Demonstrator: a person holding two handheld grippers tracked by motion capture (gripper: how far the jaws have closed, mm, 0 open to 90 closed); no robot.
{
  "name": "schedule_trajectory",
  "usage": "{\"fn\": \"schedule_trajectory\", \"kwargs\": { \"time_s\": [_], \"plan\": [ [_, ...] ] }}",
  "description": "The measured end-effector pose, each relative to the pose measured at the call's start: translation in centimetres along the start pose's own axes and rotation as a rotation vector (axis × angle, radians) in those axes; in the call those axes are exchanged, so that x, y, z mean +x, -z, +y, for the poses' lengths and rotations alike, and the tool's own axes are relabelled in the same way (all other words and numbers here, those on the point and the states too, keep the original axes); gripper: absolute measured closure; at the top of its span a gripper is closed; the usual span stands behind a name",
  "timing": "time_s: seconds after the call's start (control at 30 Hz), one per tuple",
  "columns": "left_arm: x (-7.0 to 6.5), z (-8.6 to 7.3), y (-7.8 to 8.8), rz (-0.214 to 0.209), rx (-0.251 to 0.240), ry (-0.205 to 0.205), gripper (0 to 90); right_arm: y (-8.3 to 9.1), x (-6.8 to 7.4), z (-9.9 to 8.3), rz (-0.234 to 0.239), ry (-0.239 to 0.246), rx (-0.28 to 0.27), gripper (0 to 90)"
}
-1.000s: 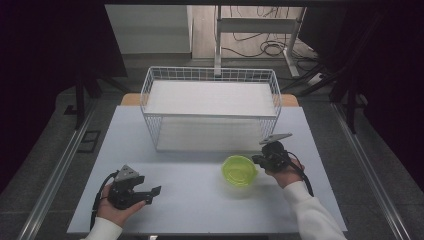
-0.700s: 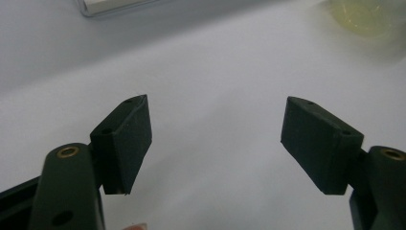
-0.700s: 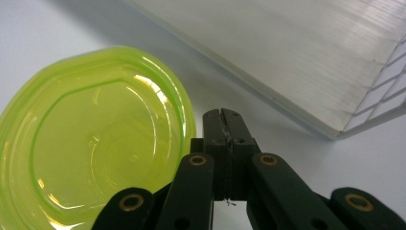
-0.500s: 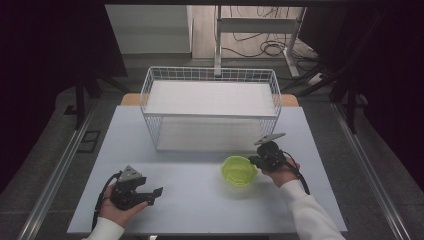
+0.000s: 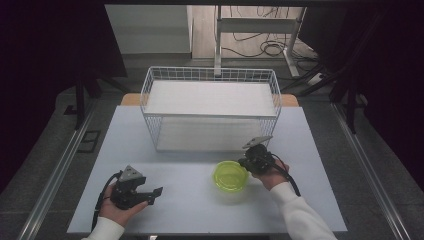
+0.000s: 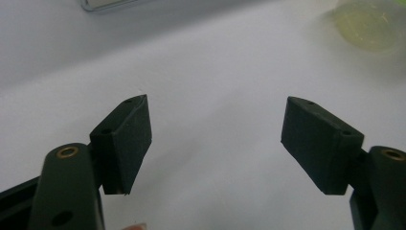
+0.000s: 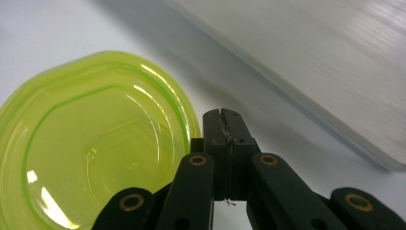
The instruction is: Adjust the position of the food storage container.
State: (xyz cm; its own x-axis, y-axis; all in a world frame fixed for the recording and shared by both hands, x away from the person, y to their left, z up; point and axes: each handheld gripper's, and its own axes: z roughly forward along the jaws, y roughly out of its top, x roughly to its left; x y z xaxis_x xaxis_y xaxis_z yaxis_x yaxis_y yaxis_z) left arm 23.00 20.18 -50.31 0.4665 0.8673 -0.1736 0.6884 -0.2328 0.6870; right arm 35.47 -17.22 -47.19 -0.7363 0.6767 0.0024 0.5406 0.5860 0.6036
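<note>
Green bowl [image 5: 230, 176] standing upright on the worktop [image 5: 190, 210], right of centre and nearer the front edge than the back, a little in front of the wire basket [image 5: 210, 107] and apart from it. The right tool [image 5: 248, 161] sits at the bowl's right rim, on the side toward the basket; in the right gripper view its jaws are pressed fully together with nothing between them, their tips just beside the rim of the bowl [image 7: 95, 148], and whether they touch it cannot be told. The left tool [image 5: 156, 192] rests low near the front-left corner, well apart from the bowl, jaws wide open and empty; in the left gripper view the bowl [image 6: 371, 26] lies far ahead of it to the right. Judged step: taking hold of the bowl by its rim, probably for transfer to the basket. To do this well, the right tool should first open, then straddle the thin wall with one jaw inside and one outside, and close squarely and gently, since the light, translucent plastic is likely to slide or tip if pushed sideways.
</note>
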Motion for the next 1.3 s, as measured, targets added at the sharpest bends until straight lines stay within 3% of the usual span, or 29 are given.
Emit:
{"fn": "schedule_trajectory", "kwargs": {
  "time_s": [0.27,0.73,1.17,1.3],
  "plan": [
    [0.1,0.0,-0.2,0.002,0.011,-0.002,25.2,-0.9,2.5,1.1,0.029,0.072,0.011,89.4],
    [0.0,0.0,-0.2,0.006,0.017,-0.009,24.9,-1.9,4.9,2.1,0.064,0.125,0.013,89.4],
    [-0.2,0.1,-0.3,0.014,0.025,-0.023,24.5,-2.2,5.3,2.2,0.070,0.137,-0.004,89.3],
    [-0.4,0.2,0.0,0.024,0.013,-0.031,24.4,-0.9,4.9,2.3,0.063,0.110,-0.048,89.3]
  ]
}}
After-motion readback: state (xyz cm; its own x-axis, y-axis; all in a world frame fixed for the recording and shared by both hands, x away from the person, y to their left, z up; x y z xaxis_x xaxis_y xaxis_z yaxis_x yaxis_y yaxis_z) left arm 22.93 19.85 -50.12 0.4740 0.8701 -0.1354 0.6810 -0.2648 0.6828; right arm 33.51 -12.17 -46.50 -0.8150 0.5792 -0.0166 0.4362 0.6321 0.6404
